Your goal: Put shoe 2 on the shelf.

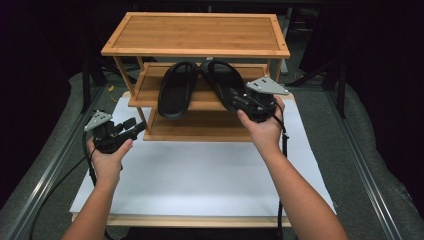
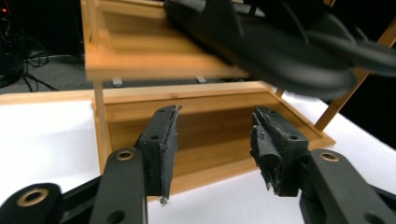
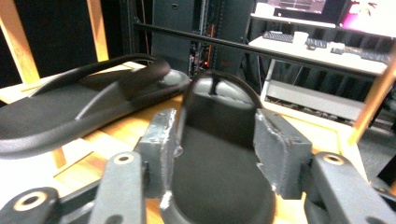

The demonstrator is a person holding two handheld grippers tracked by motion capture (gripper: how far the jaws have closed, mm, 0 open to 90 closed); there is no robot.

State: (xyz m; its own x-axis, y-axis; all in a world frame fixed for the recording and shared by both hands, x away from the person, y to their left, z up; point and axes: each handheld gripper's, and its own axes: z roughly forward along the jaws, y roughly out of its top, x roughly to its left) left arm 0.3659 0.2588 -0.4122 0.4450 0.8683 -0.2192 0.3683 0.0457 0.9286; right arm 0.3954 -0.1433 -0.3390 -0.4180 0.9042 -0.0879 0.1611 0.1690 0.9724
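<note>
High view: both tongs are let go; right tongs (image 1: 239,101) sit around the right sandal (image 1: 226,82), left tongs (image 1: 136,127) hold nothing.

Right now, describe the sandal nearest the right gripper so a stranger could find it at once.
Find the bamboo rack at the far end of the white table top. On its middle shelf lie two black sandals, toes together, heels overhanging the front edge. The wanted sandal is the right one, its heel between the right gripper's open jaws; the other sandal lies clear.
</note>
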